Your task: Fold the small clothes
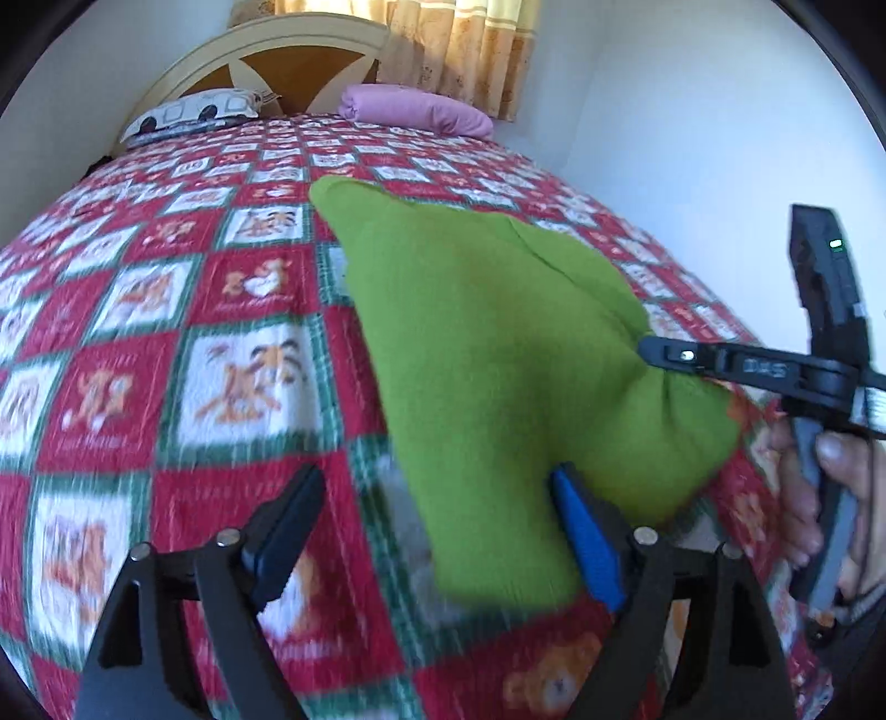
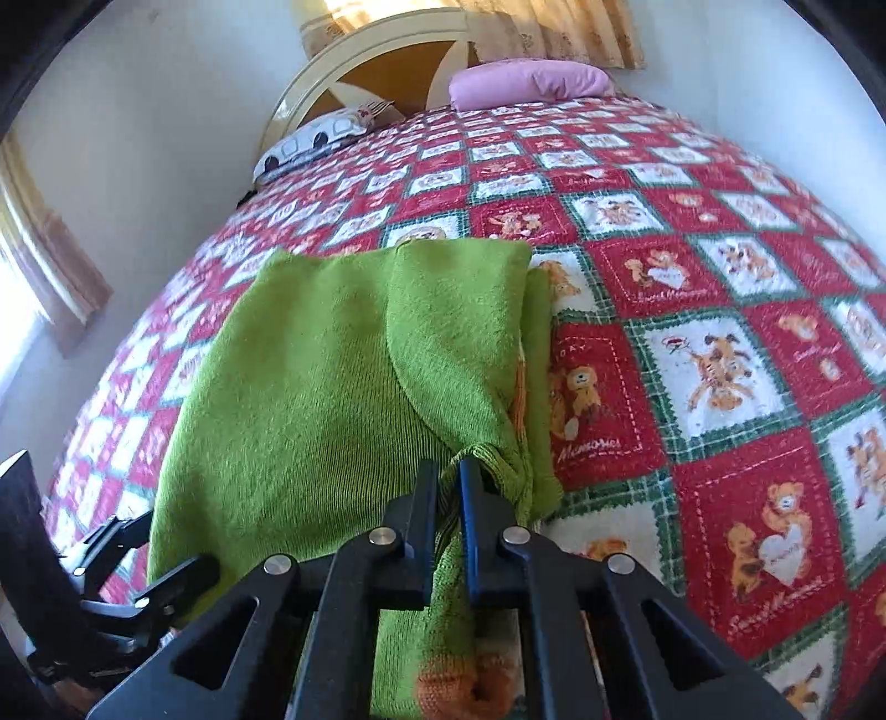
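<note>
A green knit garment (image 1: 498, 343) lies partly folded on the patchwork quilt (image 1: 166, 332), one flap laid over its body. In the left wrist view my left gripper (image 1: 437, 473) stands open and wide at the garment's near edge. The cloth hangs between its jaws beside the blue right pad (image 1: 587, 537), with nothing pinched. My right gripper (image 2: 447, 471) is shut on a bunched fold of the green garment (image 2: 310, 387), whose orange trim (image 2: 459, 692) shows below. From the left view, the right gripper (image 1: 656, 350) grips the cloth's right corner, with a hand (image 1: 830, 476) on its handle.
The quilt (image 2: 692, 343) covers a bed that meets a white wall (image 1: 692, 138) on the right. At the head are a pink pillow (image 1: 415, 111), a white patterned pillow (image 1: 194, 111), a cream headboard (image 1: 288, 50) and curtains (image 1: 459, 50). The left gripper (image 2: 155, 554) shows at lower left.
</note>
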A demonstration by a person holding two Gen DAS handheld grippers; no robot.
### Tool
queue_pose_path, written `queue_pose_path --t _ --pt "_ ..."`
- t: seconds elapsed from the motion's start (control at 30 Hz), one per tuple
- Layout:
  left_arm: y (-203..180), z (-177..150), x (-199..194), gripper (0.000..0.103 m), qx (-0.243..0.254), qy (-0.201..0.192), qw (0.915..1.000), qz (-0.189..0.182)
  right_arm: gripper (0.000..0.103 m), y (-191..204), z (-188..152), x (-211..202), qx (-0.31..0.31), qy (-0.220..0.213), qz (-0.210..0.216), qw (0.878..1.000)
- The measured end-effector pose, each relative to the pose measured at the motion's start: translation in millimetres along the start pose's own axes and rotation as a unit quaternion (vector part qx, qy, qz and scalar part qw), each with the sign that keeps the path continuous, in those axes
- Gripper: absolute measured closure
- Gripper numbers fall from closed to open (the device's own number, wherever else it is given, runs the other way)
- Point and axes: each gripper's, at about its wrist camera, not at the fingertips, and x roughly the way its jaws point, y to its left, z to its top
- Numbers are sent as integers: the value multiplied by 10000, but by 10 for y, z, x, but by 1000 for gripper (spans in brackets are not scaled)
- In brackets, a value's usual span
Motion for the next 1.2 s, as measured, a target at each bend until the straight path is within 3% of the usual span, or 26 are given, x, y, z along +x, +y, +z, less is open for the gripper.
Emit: queue_pose_path --t 0.07,0.13,0.2,0.3,0.43,0.47,0.5,0.53,0.6,0.77,0.97,1.1,1.2 --pt "15 -111 -122 5 6 -38 10000 40 97 64 -2 -6 -101 44 -112 9999" --pt "8 -208 -131 2 95 110 9999 65 94 61 23 31 -15 63 -74 10000" --pt "11 -241 -75 2 95 307 9990 304 94 60 32 70 96 25 -37 9999" --pt "21 -167 -20 2 -58 281 9979 585 88 139 -6 89 47 -129 -136 9998" --pt "38 -101 43 2 -477 169 9972 552 86 250 -39 98 -175 -163 -359 9991" --pt "75 -127 33 1 -513 149 9962 689 86 243 -35 102 -175 -143 -351 9991" --pt "122 -134 34 1 -620 165 9912 1156 86 232 -28 110 -170 -120 -330 9992" --pt "176 -157 15 1 -777 161 9882 1314 86 220 -24 114 -172 -90 -295 9994" --pt "277 -217 -65 1 -1055 128 9854 1328 86 203 -18 116 -154 -46 -222 9996" --pt "296 -363 -172 1 -877 209 9825 1627 86 214 -34 115 -222 -56 -202 9995" --pt "328 -445 -416 2 -1059 -46 9850 1361 85 207 -39 44 -172 -102 -152 9997" --pt "362 -255 -602 0 -1250 -576 9818 1306 68 304 34 -234 -193 -416 -243 9986" --pt "291 16 -504 0 -1097 -698 9824 1339 68 713 240 -318 -980 -536 -269 9934"
